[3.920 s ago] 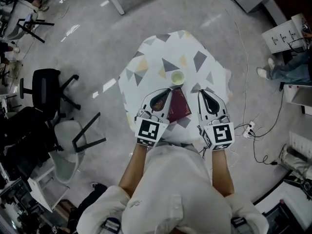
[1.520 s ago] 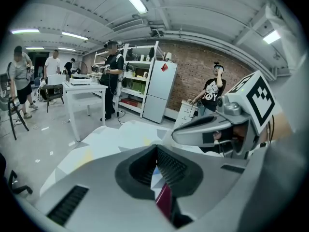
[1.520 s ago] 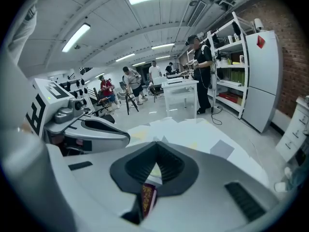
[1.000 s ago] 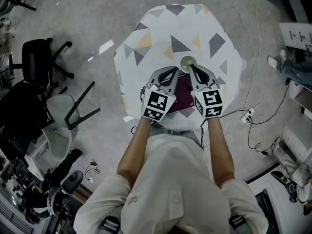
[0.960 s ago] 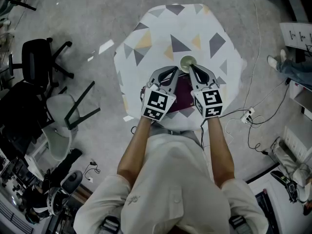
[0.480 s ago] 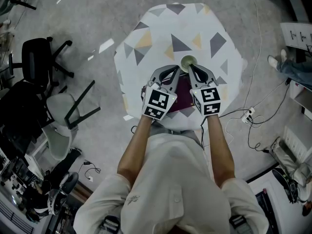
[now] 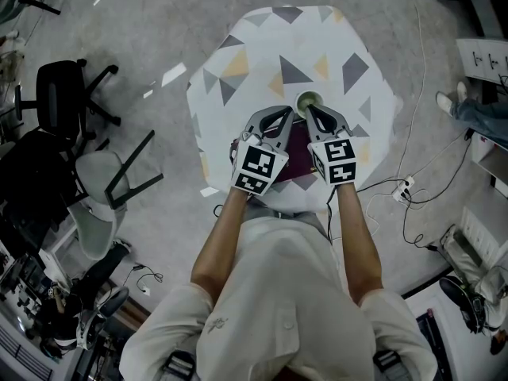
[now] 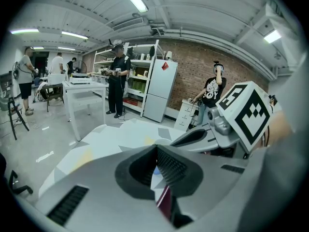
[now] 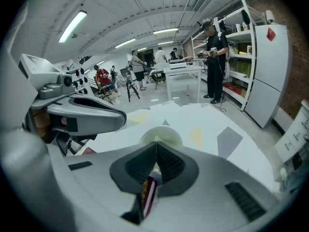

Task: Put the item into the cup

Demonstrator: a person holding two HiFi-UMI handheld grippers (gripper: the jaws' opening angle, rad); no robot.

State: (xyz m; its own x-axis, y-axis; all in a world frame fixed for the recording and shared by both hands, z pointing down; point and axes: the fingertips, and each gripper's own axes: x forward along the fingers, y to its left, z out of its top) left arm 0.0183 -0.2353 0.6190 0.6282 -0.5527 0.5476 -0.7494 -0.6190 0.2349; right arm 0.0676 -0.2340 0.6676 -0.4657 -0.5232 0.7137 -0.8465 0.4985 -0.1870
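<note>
Head view shows both forearms stretched forward side by side over the patterned bench (image 7: pixel 238 62). The left gripper (image 7: pixel 284 117) and right gripper (image 7: pixel 311 110) angle inward, each with fingers clenched on an edge of the maroon booklet (image 7: pixel 295 145), just short of the pale cup (image 7: pixel 307 101). The booklet's gold print is too small to read.

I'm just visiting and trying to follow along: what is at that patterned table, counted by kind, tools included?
Cup: 1
Maroon booklet: 1
Handheld grippers: 2, the left gripper and the right gripper
Total: 4
</note>
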